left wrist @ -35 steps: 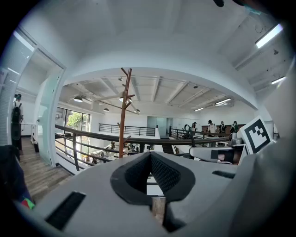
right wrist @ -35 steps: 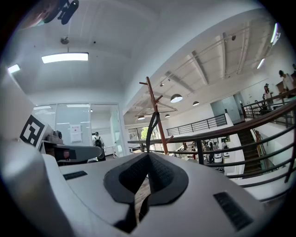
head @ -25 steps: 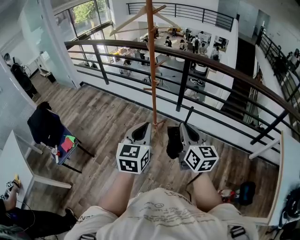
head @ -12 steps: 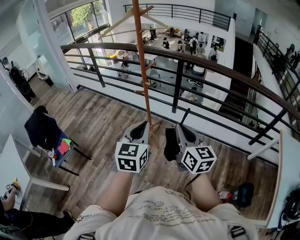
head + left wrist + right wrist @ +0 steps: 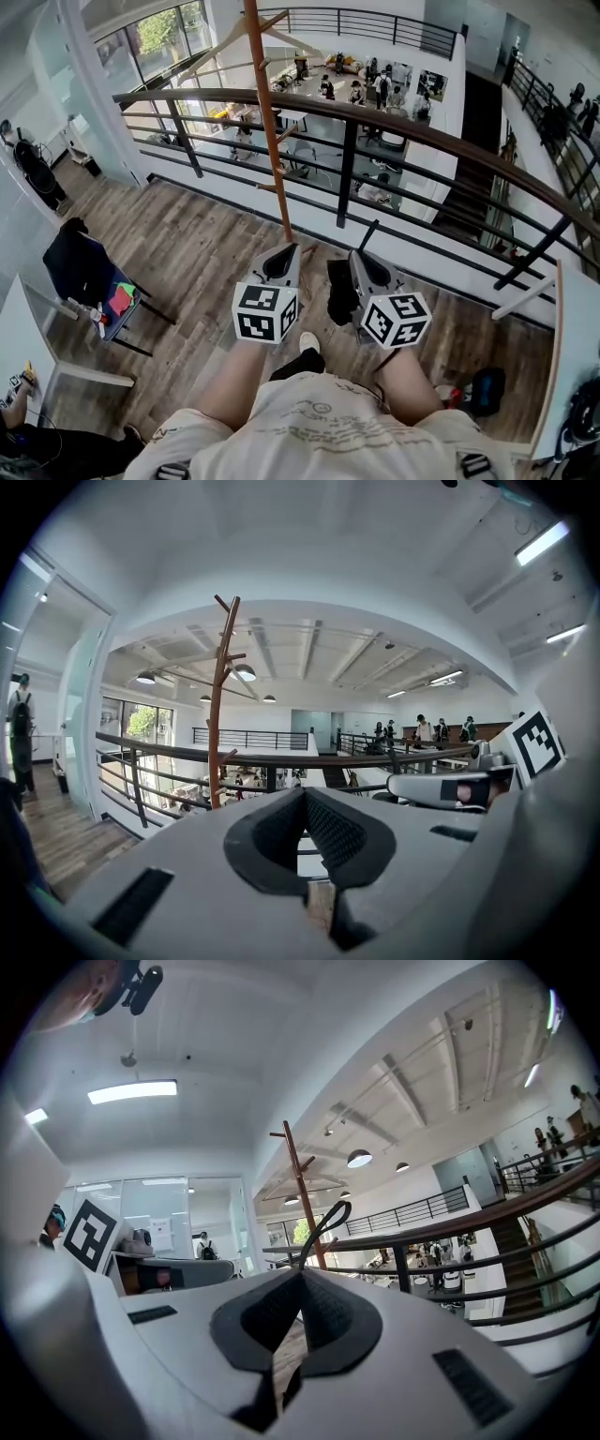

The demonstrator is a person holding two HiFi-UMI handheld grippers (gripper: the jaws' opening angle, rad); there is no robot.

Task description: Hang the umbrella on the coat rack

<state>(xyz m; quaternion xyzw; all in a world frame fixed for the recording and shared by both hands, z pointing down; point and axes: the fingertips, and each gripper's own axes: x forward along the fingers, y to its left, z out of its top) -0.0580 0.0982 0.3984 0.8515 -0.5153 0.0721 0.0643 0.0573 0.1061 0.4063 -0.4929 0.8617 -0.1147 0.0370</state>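
Observation:
The coat rack (image 5: 270, 141) is a thin orange-brown pole with pegs, standing on the wood floor by the railing, ahead and slightly left of both grippers. My right gripper (image 5: 361, 255) is shut on the thin strap loop (image 5: 323, 1222) of a folded black umbrella (image 5: 339, 291), which hangs beside and below the jaws. The loop pokes up past the fingertips, with the rack's pole (image 5: 302, 1194) behind it. My left gripper (image 5: 286, 251) is shut with nothing in it, level with the right one. The rack (image 5: 218, 714) stands to the left in the left gripper view.
A black railing with a wooden top rail (image 5: 375, 108) runs across just beyond the rack, above an open lower floor with people. A chair draped with a dark coat (image 5: 75, 262) and a white table (image 5: 28, 347) stand left. A black bag (image 5: 487, 389) lies right.
The rack and railing have slid left and nearer in the head view as the person stepped forward; a shoe now shows below the grippers. Both grippers keep their pose and grip.

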